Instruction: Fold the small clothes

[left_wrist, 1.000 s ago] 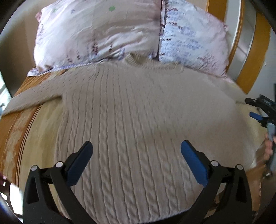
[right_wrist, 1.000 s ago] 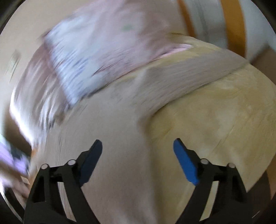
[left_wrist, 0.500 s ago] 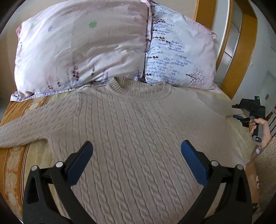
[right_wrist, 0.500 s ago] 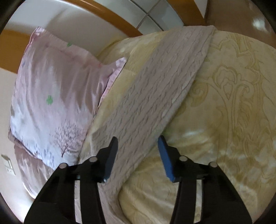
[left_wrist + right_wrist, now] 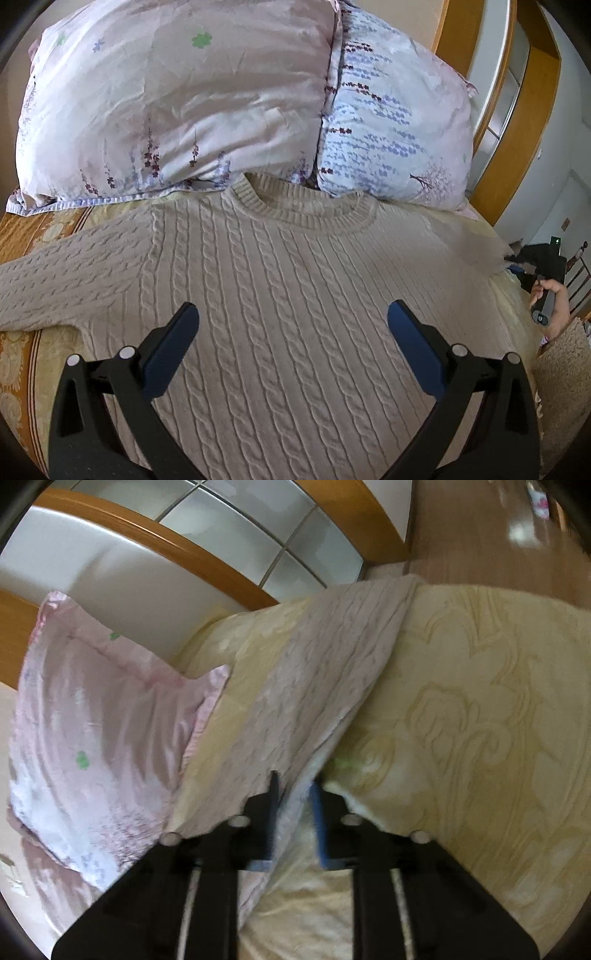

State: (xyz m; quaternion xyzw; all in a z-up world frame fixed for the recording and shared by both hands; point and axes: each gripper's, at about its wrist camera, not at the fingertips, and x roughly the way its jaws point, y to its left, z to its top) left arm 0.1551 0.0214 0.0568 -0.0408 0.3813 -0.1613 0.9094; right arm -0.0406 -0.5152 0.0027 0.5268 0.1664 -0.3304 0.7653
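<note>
A cream cable-knit sweater (image 5: 288,295) lies flat, front up, on the bed, collar toward the pillows and both sleeves spread out. My left gripper (image 5: 291,332) is open and empty, above the sweater's chest. My right gripper (image 5: 293,805) is shut on the sweater's right sleeve (image 5: 332,686), gripping it partway along and lifting the fabric off the bedspread. In the left wrist view the right gripper (image 5: 543,266) shows at the far right, by that sleeve.
Two floral pillows (image 5: 177,103) (image 5: 399,122) lie against the wooden headboard (image 5: 177,542) behind the collar. A yellow patterned bedspread (image 5: 480,709) covers the bed. The bed's right edge meets a wooden floor (image 5: 480,528).
My right gripper closed on the right sleeve, from wide open. My left gripper stayed open and drew back and up, so the whole collar and pillows came into view.
</note>
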